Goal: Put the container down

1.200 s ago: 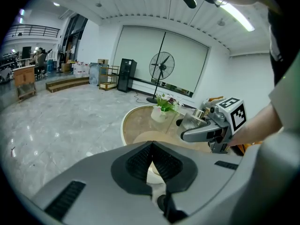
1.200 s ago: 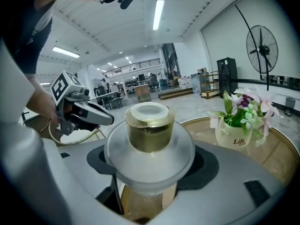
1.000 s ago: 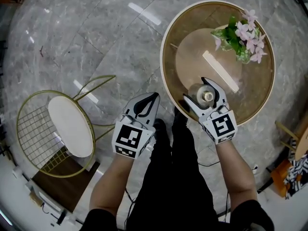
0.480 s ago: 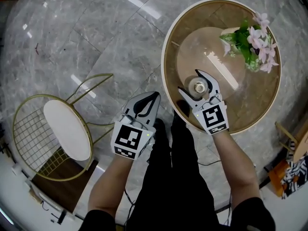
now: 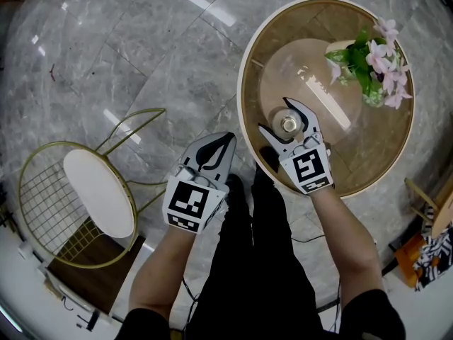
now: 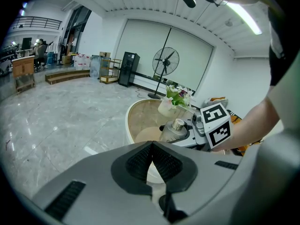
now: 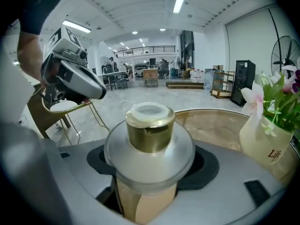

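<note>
The container (image 5: 289,125) is a clear glass jar with a gold collar and a white cap (image 7: 149,125). My right gripper (image 5: 276,116) is shut on its body, one jaw on each side, and holds it upright over the near part of the round glass-topped table (image 5: 244,69). Whether its base touches the tabletop is hidden. In the left gripper view the container (image 6: 174,130) shows beside the right gripper's marker cube (image 6: 215,130). My left gripper (image 5: 225,142) is shut and empty, off the table to the left above the floor (image 6: 151,145).
A pale vase of pink flowers (image 5: 368,69) stands on the table's far right, close to the container's right (image 7: 265,144). A gold wire chair with a white seat (image 5: 99,190) stands on the marble floor to the left. The person's legs are below.
The right gripper has carried the container a little left and farther in over the table. The left gripper has hardly moved.
</note>
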{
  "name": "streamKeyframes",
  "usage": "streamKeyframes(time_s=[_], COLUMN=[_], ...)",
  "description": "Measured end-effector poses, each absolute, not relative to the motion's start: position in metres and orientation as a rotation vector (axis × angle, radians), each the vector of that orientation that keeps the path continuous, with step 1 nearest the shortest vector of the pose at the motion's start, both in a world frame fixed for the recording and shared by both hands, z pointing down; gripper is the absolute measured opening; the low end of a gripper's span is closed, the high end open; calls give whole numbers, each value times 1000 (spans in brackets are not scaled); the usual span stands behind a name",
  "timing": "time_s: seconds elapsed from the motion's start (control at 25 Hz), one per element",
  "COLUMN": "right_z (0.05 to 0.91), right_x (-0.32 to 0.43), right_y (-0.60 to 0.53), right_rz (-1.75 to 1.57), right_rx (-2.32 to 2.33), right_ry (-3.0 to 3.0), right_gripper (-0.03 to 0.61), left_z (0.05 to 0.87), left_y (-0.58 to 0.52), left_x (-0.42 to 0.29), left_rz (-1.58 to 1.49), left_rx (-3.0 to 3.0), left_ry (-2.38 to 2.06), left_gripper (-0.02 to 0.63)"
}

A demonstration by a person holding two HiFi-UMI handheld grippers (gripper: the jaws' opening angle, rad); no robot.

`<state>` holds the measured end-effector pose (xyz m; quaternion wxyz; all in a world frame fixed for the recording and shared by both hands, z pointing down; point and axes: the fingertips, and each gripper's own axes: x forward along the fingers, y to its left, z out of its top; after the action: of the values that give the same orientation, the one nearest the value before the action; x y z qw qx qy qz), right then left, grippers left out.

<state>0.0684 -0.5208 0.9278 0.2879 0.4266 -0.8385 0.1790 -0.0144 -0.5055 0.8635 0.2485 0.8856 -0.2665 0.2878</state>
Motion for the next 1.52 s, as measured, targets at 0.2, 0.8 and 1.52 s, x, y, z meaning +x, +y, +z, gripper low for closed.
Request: streamKeyframes(time_s=[0.2, 0.8, 1.52], right_z=[932, 872, 488], right_x=[69, 89, 46], right_y=[-519, -486, -337], right_rz=[440, 488, 448], right_rx=[1121, 1318, 1599], right_ry=[-2235, -2190, -2288], right_gripper=[347, 349, 36], left_z=[859, 791, 470], left_y=[-500, -468, -381], left_x=[-15, -48, -116], left_rz=[789, 742, 504], left_rx=[2429, 2524, 2623], left_ry=[-721, -798, -887], left_gripper=[11, 11, 11])
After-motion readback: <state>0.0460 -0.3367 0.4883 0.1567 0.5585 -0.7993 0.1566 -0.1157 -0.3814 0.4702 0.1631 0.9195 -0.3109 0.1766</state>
